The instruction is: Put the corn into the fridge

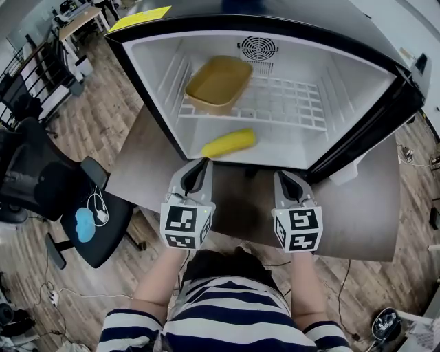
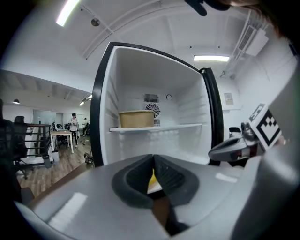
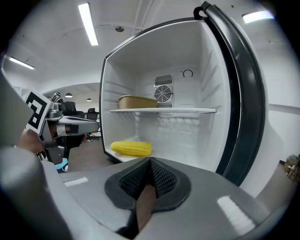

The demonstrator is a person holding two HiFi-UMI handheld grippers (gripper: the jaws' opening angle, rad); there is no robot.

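The yellow corn [image 1: 229, 143] lies on the floor of the open mini fridge [image 1: 357, 69], near its front left edge; the right gripper view shows the corn [image 3: 131, 148] there too. A sliver of the corn [image 2: 152, 181] peeks between the left jaws in the left gripper view. My left gripper [image 1: 200, 165] hovers just in front of the corn, jaws shut and empty. Further right, my right gripper [image 1: 283, 178] is level with it before the fridge opening, also shut and empty.
A tan tray [image 1: 218, 83] sits on the fridge's wire shelf [image 1: 289, 103] at the back left. The fridge stands on a brown table [image 1: 357, 220]. A black office chair [image 1: 41, 185] stands to the left, and desks [image 1: 82, 20] beyond.
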